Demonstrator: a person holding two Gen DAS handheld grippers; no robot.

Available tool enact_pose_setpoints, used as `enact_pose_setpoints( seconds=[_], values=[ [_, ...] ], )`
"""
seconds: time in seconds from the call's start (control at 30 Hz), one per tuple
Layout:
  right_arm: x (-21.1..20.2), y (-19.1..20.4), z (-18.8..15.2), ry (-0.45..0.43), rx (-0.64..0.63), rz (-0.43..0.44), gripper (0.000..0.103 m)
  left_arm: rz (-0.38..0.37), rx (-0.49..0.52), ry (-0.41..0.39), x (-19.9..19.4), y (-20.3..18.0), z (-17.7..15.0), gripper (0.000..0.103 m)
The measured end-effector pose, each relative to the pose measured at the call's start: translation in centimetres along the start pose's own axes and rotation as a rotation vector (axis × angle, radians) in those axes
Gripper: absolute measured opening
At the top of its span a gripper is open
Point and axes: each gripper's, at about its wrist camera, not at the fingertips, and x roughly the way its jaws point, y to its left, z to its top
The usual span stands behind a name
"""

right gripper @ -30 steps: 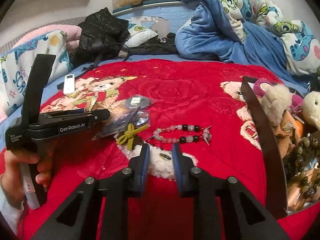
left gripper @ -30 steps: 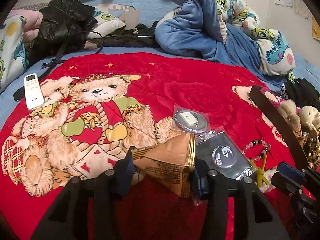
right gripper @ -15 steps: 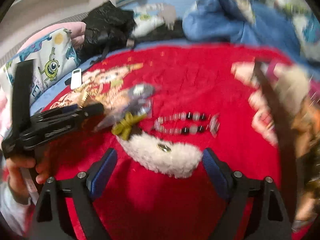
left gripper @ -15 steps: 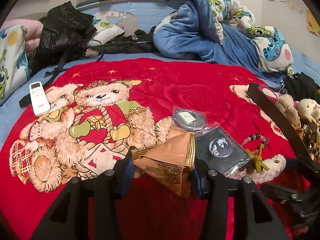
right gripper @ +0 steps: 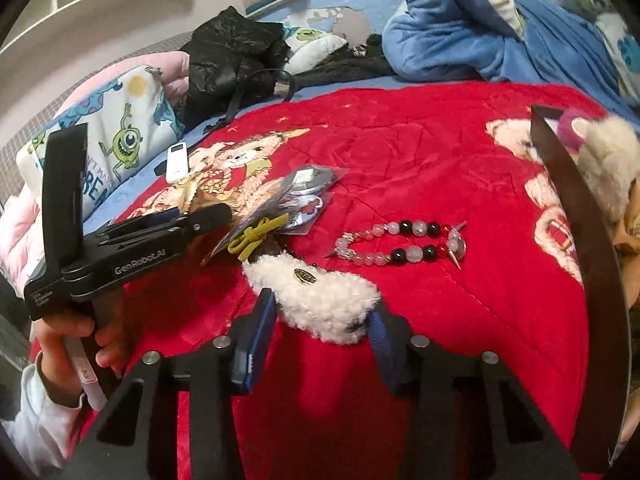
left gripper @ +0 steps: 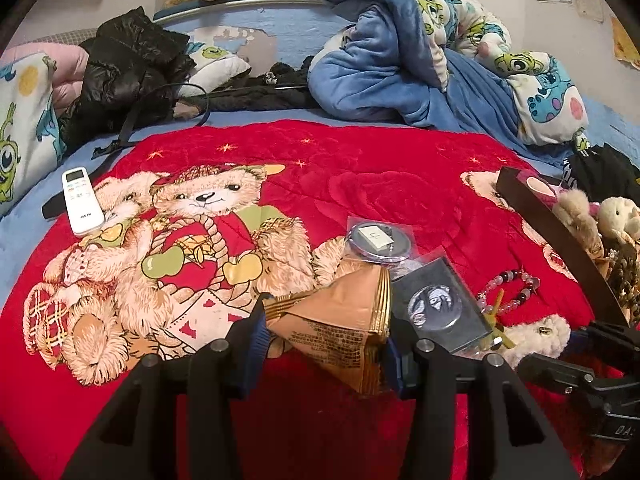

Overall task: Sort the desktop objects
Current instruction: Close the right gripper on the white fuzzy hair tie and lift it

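My left gripper [left gripper: 324, 344] is shut on a gold-brown snack packet [left gripper: 340, 324] and holds it just above the red bear blanket [left gripper: 360, 184]. My right gripper [right gripper: 320, 332] has its jaws around a white fluffy charm [right gripper: 316, 292] with an olive bow [right gripper: 256, 232]; the pads touch its near end. A bead bracelet [right gripper: 400, 244] lies right of it. Two bagged round badges [left gripper: 380, 236] [left gripper: 436, 304] lie beyond the packet. The left gripper also shows in the right wrist view [right gripper: 200, 220].
A dark-rimmed box [right gripper: 580, 220] holding plush toys [left gripper: 576, 212] stands at the right. A white remote [left gripper: 82, 200] lies at the blanket's left edge. A black jacket [left gripper: 128, 68] and blue bedding [left gripper: 400, 64] are piled at the back.
My right gripper opened wide, moved forward onto the white fluffy charm, and has closed in on its near end. My left gripper still holds the packet, nearly still.
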Motion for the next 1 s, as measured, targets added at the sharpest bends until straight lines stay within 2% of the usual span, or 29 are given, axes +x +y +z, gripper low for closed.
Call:
enact_pose_setpoints(
  seconds=[0.27, 0.53, 0.77, 1.0],
  values=[
    [-2.6, 0.4, -0.1, -0.11, 0.021, -0.038, 0.038, 0.002, 0.007, -0.037, -0.9, -0.1, 0.2, 0.05],
    [-4.3, -0.2, 0.0, -0.188, 0.088, -0.036, 0.036, -0.033, 0.022, -0.082, -2.4, -1.0, 0.2, 0.05],
    [-7.1, -1.5, -0.1, -0.334, 0.168, -0.015, 0.033, -0.091, 0.028, -0.101, -3.5, -1.8, 0.1, 0.05],
    [-6.6, -1.2, -0.4, -0.326, 0.158, -0.008, 0.033, -0.132, 0.059, -0.116, -4.5, -3.4, -0.2, 0.05]
  ],
)
